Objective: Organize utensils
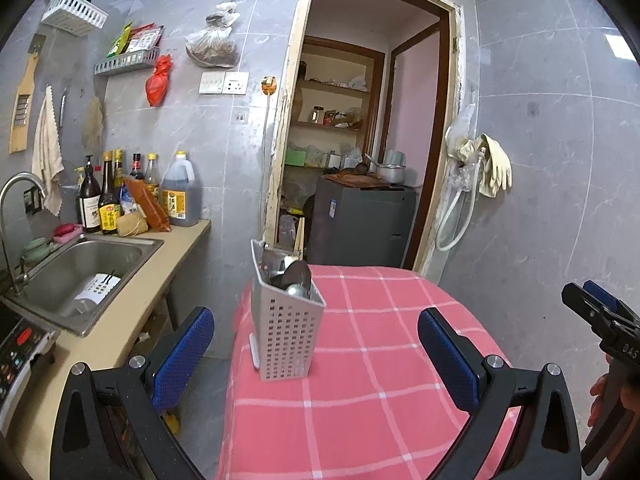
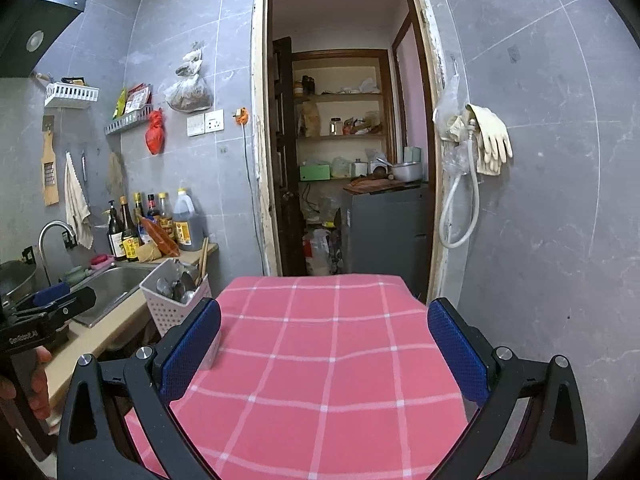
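A grey perforated utensil holder [image 1: 286, 330] stands upright at the left edge of the table with the pink checked cloth [image 1: 380, 360]. It holds several metal spoons [image 1: 298, 278]. My left gripper [image 1: 316, 356] is open and empty, just in front of the holder. The holder also shows in the right wrist view [image 2: 172, 306], with spoons [image 2: 176, 288] and chopsticks [image 2: 203, 258] in it. My right gripper [image 2: 324, 346] is open and empty over the cloth [image 2: 320, 352], to the right of the holder. The right gripper also shows at the edge of the left wrist view [image 1: 600, 312].
A counter with a steel sink [image 1: 80, 276] lies left of the table; a white perforated holder [image 1: 96, 286] lies in the sink. Sauce bottles [image 1: 132, 192] stand by the wall. A doorway [image 1: 360, 140] opens behind the table, with a grey cabinet [image 1: 360, 224] inside.
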Demonstrator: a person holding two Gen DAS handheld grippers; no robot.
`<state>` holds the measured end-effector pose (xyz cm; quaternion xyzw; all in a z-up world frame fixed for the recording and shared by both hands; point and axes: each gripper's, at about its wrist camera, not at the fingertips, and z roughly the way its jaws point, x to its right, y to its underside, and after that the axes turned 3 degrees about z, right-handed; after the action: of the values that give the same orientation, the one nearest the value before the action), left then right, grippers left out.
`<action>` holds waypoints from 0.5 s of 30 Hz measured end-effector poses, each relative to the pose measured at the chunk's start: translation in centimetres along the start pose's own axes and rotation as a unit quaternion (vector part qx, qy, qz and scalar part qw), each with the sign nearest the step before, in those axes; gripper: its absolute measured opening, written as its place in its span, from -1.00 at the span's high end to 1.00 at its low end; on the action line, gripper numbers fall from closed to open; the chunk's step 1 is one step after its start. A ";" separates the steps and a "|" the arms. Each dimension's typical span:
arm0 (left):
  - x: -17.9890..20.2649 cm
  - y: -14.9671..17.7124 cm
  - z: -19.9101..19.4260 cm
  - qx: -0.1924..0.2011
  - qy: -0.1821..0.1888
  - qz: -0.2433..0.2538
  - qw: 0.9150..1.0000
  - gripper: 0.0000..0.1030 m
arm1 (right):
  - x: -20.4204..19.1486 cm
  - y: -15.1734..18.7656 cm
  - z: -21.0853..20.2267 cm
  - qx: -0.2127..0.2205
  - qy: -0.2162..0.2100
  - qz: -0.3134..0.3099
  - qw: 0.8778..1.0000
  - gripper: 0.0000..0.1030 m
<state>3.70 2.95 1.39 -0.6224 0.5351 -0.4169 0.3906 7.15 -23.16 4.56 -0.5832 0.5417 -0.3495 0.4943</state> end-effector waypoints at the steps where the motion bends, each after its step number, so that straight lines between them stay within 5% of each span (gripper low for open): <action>1: 0.0 0.1 -0.1 -0.001 -0.001 -0.001 1.000 -0.99 | 0.1 0.2 -0.2 -0.002 0.000 0.000 1.000 -0.98; 15: 1.5 1.5 -0.5 -0.013 0.018 0.018 1.000 -0.99 | 0.6 2.2 -0.1 -0.022 0.003 0.008 1.000 -0.97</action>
<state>2.86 1.27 0.30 -0.6104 0.5584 -0.4137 0.3800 6.53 -23.55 2.44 -0.5891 0.5550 -0.3351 0.4823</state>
